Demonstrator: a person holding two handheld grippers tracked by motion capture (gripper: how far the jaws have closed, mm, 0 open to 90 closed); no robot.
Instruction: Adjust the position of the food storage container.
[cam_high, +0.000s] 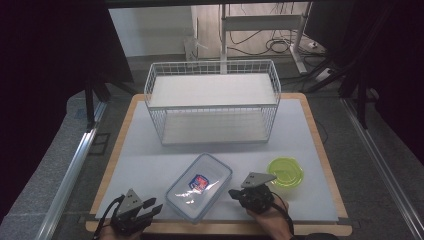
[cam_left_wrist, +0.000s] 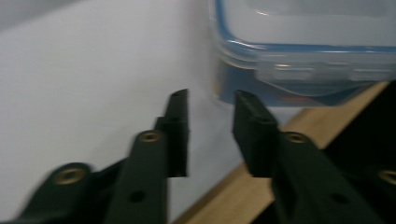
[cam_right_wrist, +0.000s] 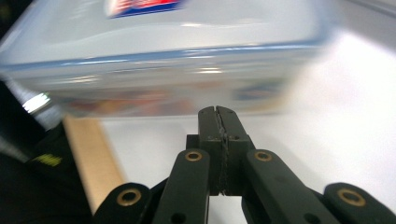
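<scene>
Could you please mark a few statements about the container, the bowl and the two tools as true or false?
1. The right tool has its jaws shut on nothing. True.
2. The clear lidded container sits inside the white wire rack. False: it lies on the mat in front of the rack.
3. The green bowl is on the container's right. True.
4. The left tool grips the container. False: nothing is between its jaws, which stand apart.
</scene>
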